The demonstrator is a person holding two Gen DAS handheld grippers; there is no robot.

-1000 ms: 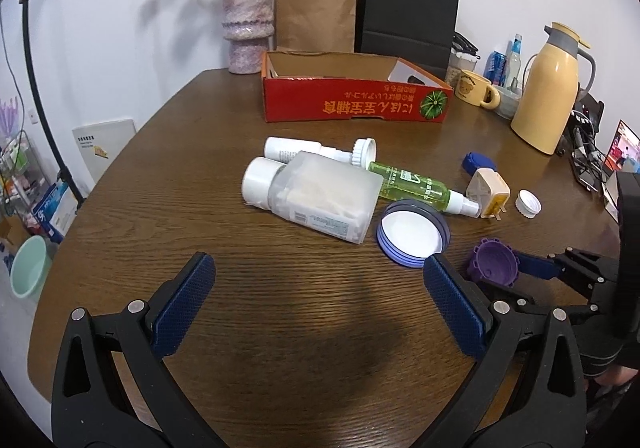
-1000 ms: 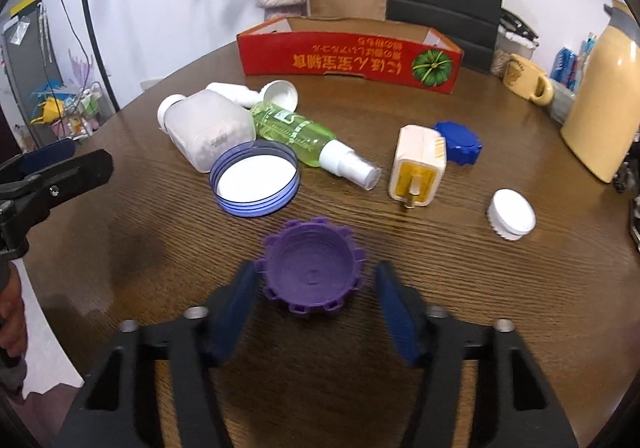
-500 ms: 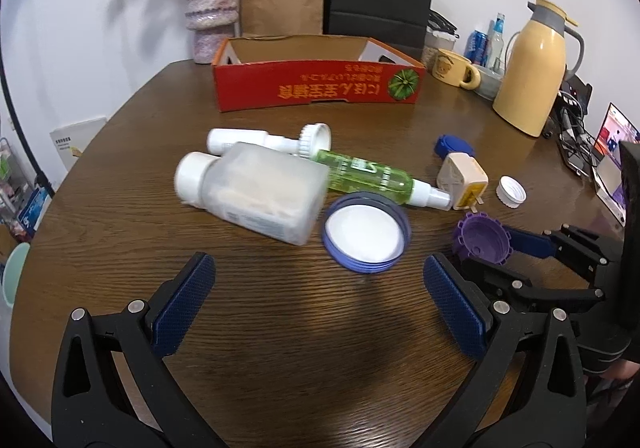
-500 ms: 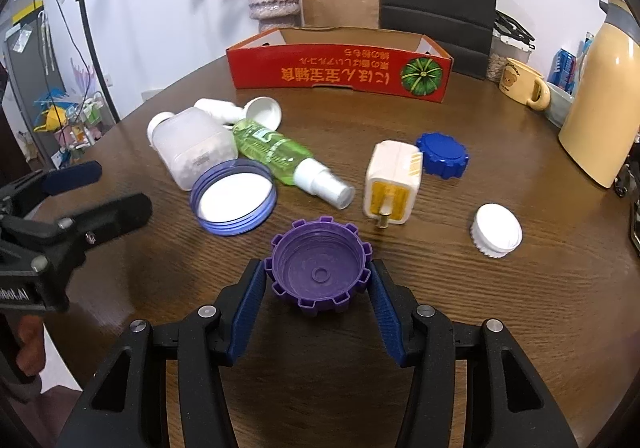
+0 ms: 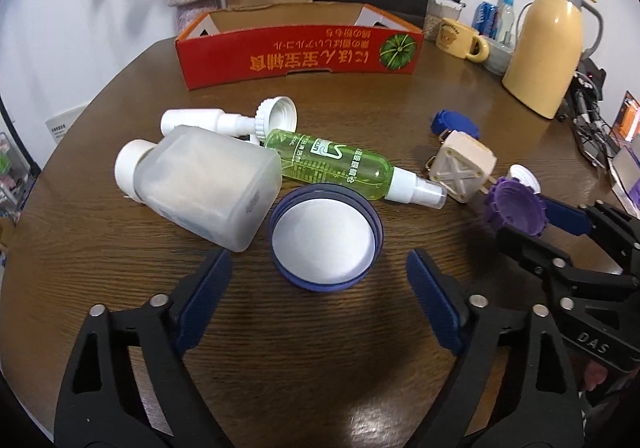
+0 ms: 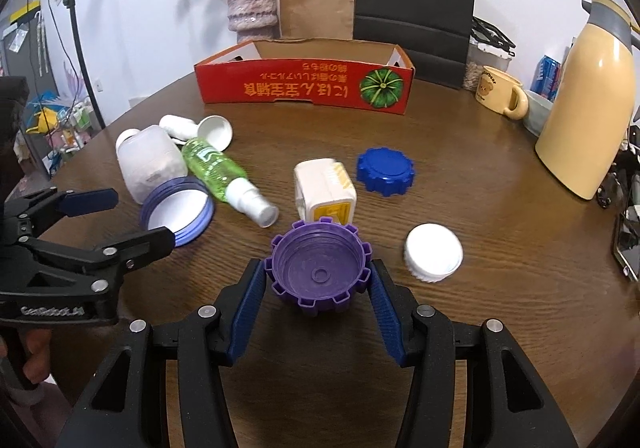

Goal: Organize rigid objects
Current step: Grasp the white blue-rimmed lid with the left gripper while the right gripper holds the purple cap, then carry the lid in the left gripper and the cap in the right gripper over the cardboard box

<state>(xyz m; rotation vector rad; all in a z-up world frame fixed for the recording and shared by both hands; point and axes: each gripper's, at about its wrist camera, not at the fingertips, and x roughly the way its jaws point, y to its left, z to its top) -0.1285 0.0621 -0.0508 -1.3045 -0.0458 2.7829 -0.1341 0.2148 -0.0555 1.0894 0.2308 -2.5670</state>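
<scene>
My right gripper [image 6: 318,274] is shut on a purple ridged cap [image 6: 318,268] and holds it above the table; the cap also shows in the left wrist view [image 5: 516,204]. My left gripper [image 5: 320,276] is open, its fingers on either side of a round blue lid [image 5: 325,242] that lies open side up. A frosted jar [image 5: 200,184], a green spray bottle [image 5: 340,166], a white pump bottle [image 5: 224,122], a cream plug adapter [image 6: 324,188], a blue cap [image 6: 385,171] and a white cap [image 6: 433,252] lie on the table.
An open red cardboard box [image 6: 304,82] stands at the back of the brown round table [image 6: 480,168]. Behind it are a vase [image 6: 252,6] and paper bags. A yellow thermos [image 6: 588,100] and a mug [image 6: 500,96] stand at the right.
My right gripper closed on the purple cap and lifted it off the table. My left gripper moved forward and right until its fingers flank the blue lid.
</scene>
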